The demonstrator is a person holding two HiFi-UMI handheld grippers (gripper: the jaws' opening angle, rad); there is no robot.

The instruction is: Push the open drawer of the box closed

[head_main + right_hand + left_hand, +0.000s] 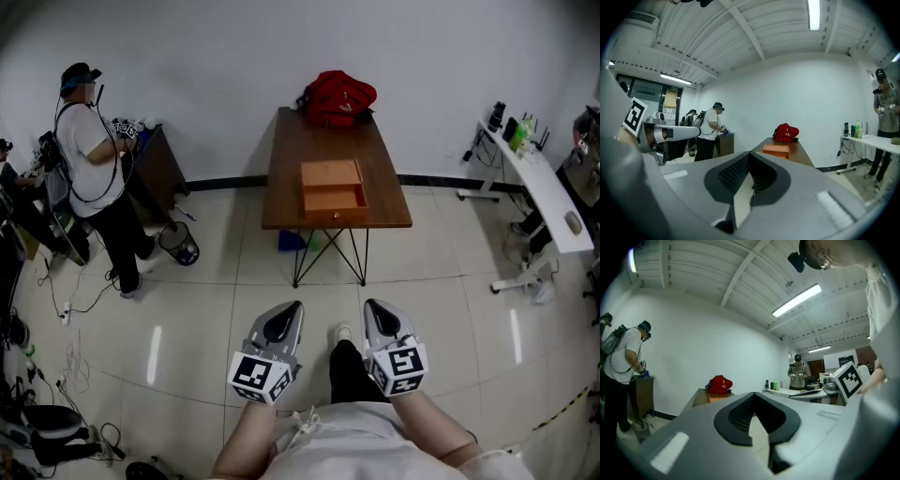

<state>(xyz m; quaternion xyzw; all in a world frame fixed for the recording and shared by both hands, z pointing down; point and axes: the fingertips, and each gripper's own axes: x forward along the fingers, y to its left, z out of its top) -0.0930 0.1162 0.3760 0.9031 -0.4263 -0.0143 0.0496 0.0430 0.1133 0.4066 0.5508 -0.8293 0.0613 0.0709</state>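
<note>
The left gripper [289, 314] is held low and close to the person's body, its jaws together at the tips with nothing between them; only pale floor [216, 272] shows through the gap behind the pads. The right gripper [373, 311] sits just beside it, level with it, its jaws likewise closed and empty. Both point forward across a stretch of bare tiles towards a brown wooden table [309, 141] that stands well apart from them, against the white wall. Near the front edge of that table lies the orange box [330, 174], and its drawer [335, 199] is pulled out towards the person, open, with its front reaching about to the table edge. Behind the box, at the far end of the table, sits a red backpack [337, 97]. To the left another person [94, 159] in a white shirt stands at a dark cabinet [161, 169]. On the right is a long white desk [539, 183] with bottles at its far end.
</note>
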